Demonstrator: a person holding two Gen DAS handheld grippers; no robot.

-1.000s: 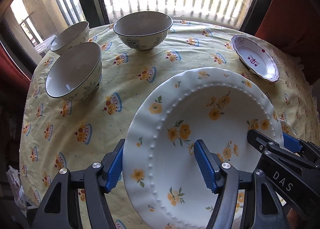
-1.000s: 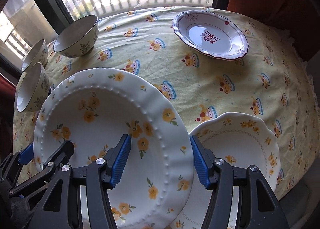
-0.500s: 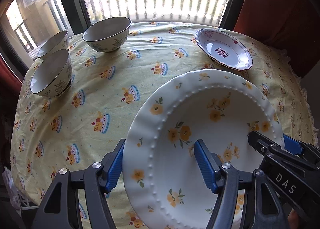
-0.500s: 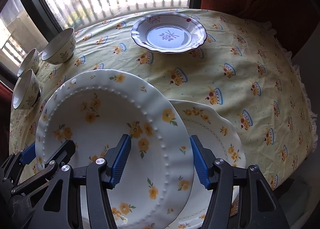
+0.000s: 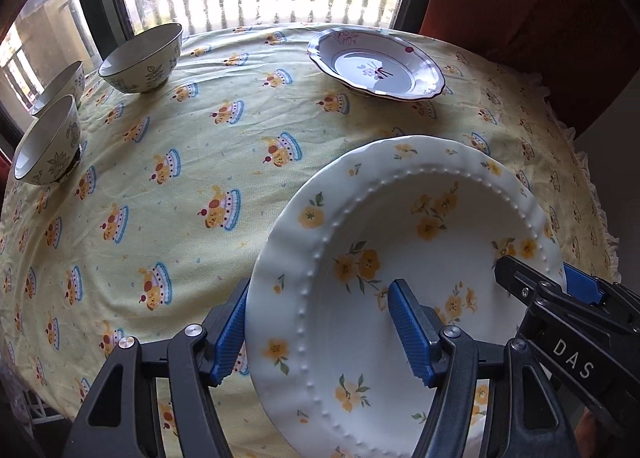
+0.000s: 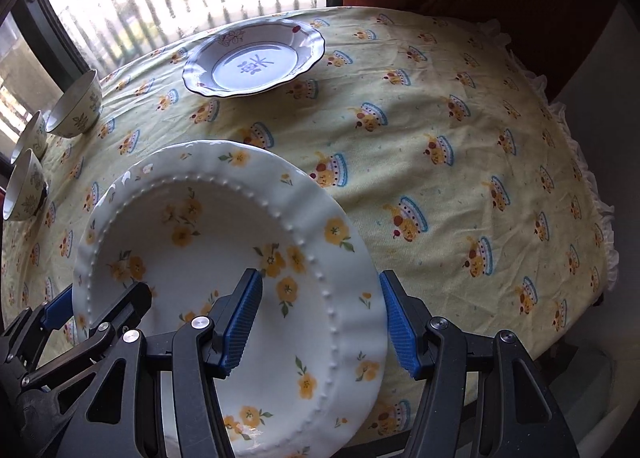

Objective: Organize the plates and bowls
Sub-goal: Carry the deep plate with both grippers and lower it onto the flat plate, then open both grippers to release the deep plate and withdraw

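White glazed ceramic, one large round plate with yellow flower sprigs and a beaded inner ring [image 5: 404, 290], carried level above the near part of the yellow cloth-covered round table [image 5: 168, 226], gripped at opposite rims. Left gripper [image 5: 316, 332]: jaws part open, one blue ribbed pad under or outside the plate's left rim, the other on its inner face; the rim sits between them and appears pinched. Right gripper [image 6: 320, 316]: same pose mirrored, jaws spanning the plate's right rim, one pad inside the well, one outside the edge. Both grippers point forward over the table, roughly level, converging slightly, each visible at the edge of the other's view. Whether another plate lies beneath cannot be told; the carried plate hides that ground. Remaining stock: one white scalloped shallow dish with dark rim and a purple-red motif [image 5: 376, 68], at the far side near the window; three cream bowls with leaf pattern [image 5: 140, 58], grouped at the far left edge, two close together, the third a little apart, none nested. Step in hand, as judged: transport of the flowered plate toward a stacking spot, most likely the scalloped dish. Next move calls for keeping both hands level and matched, centring over the target, lowering until it rests, then spreading both jaws together.
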